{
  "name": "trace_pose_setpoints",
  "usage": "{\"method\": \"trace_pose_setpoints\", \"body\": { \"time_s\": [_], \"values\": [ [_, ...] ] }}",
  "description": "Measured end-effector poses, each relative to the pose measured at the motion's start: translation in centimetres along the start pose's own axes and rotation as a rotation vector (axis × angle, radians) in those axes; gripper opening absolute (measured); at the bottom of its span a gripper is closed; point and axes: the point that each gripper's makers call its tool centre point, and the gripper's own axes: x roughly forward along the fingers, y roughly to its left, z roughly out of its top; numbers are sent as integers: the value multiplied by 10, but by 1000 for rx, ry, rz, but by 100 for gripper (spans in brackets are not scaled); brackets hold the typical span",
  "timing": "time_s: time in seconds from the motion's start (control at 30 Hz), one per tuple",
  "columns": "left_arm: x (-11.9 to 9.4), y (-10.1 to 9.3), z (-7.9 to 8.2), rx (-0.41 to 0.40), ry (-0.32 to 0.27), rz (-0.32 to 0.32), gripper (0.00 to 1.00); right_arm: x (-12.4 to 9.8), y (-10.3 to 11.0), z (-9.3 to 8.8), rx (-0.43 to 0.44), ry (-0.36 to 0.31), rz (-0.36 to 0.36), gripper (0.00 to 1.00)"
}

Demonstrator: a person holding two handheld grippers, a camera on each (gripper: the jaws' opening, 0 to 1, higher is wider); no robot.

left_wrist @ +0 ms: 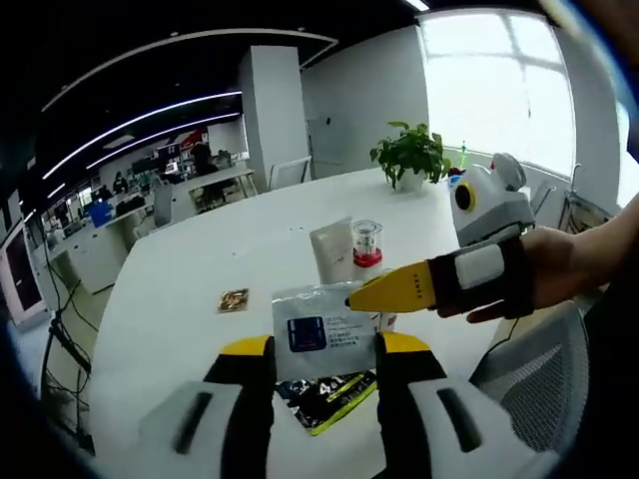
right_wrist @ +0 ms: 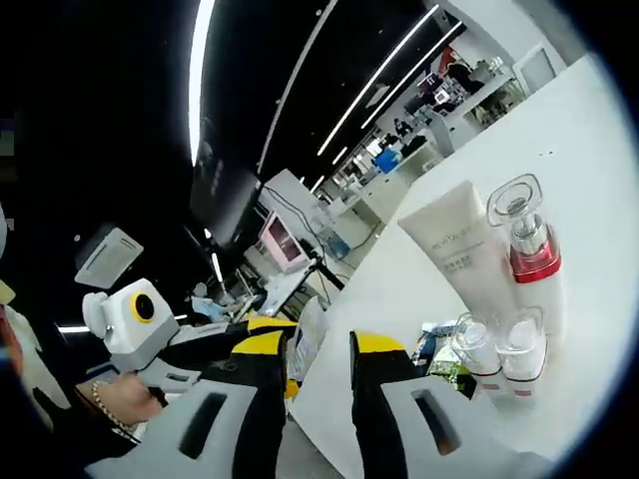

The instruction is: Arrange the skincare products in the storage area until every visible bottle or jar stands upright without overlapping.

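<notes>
Pinching a white sachet (left_wrist: pixel 324 334), left gripper (left_wrist: pixel 324 361) hides its lower edge. Right gripper (right_wrist: pixel 318 361) spread, empty; its yellow tips touch the sachet at 3 o'clock. Tube (right_wrist: pixel 454 244), red-banded bottle (right_wrist: pixel 529 249), two small bottles (right_wrist: pixel 499 354) stand at 2 o'clock on white table (left_wrist: pixel 180 289); dark packet (left_wrist: pixel 329 397) half covered.

So the cream-white squeeze tube (right_wrist: pixel 454 249) is lying flat on the white desk (right_wrist: pixel 589 150), printed side up. Just beside it lies a clear bottle with a red band and a faceted clear cap (right_wrist: pixel 527 239), also on its side. Near those, two small clear-capped white bottles with red trim (right_wrist: pixel 499 351) sit side by side, touching. In the left gripper view a flat translucent sachet with a dark blue label square (left_wrist: pixel 321 332) is raised off the desk, above a black-and-yellow packet (left_wrist: pixel 329 397).
</notes>
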Motion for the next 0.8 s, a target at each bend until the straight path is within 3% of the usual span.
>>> {"method": "trace_pose_setpoints", "body": {
  "time_s": [0.1, 0.47, 0.5, 0.53, 0.57, 0.63, 0.77, 0.8],
  "values": [
    [0, -2, 2, -6, -2, -9, 35, 1, 2, 4, 0, -9, 11, 2],
    [1, 1, -2, -54, 5, -48, 37, 1, 12, 6, -4, -15, 31, 1],
    [2, -4, -3, -82, 5, -85, 40, 0, 12, 6, 5, -18, 31, 1],
    [2, -5, -4, -177, 4, -111, 44, -1, 13, 7, 22, -23, 35, 1],
    [2, -5, -4, -210, -3, -121, 49, -1, 13, 8, 25, -23, 39, 1],
    [-1, -5, 1, -377, -47, -187, 52, -2, 14, 7, 22, -12, 49, 1],
    [-13, 5, 4, -573, -108, -270, 29, -3, 14, 10, 66, -28, 67, 1],
    [-14, 9, 3, -584, -121, -279, 25, -3, 17, 11, 87, -39, 75, 1]
  ]
}}
